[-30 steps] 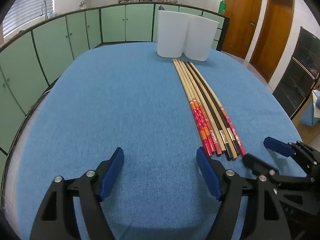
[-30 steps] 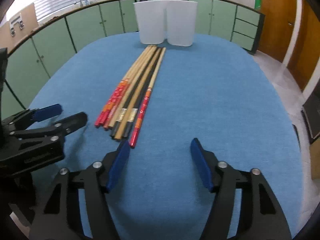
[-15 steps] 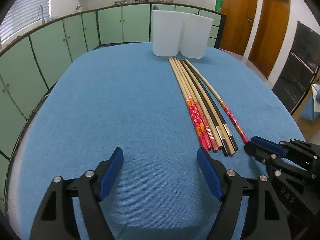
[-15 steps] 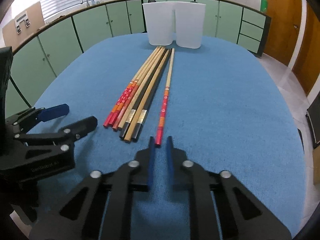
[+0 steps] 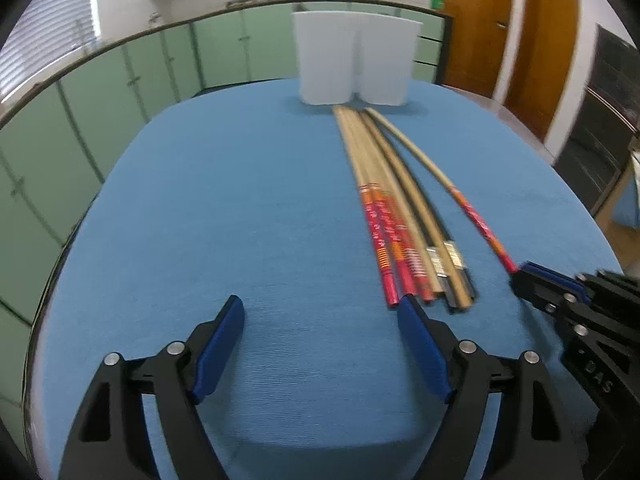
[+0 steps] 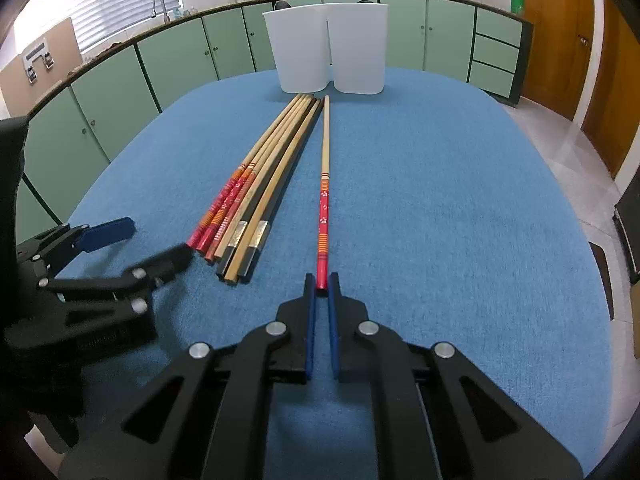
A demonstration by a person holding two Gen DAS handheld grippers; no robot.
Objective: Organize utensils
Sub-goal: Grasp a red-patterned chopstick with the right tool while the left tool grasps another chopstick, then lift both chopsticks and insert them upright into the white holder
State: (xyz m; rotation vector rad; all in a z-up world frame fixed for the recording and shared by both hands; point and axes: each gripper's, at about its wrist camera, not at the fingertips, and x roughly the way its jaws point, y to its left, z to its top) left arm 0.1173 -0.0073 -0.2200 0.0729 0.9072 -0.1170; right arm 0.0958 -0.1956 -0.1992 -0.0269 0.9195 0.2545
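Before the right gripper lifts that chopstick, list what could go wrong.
1. The right gripper pinches only the red end of the chopstick; the long free end may droop or swivel.
2. Its tip lies close to the white containers and could knock them.
3. The opening left gripper, nothing between its jaws, could disturb the bundle.

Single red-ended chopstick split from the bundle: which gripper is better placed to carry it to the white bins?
Right. The right gripper is shut on the red end of the single chopstick. The left gripper is opening, nothing between its jaws, beside the bundle. White bins stand straight ahead.
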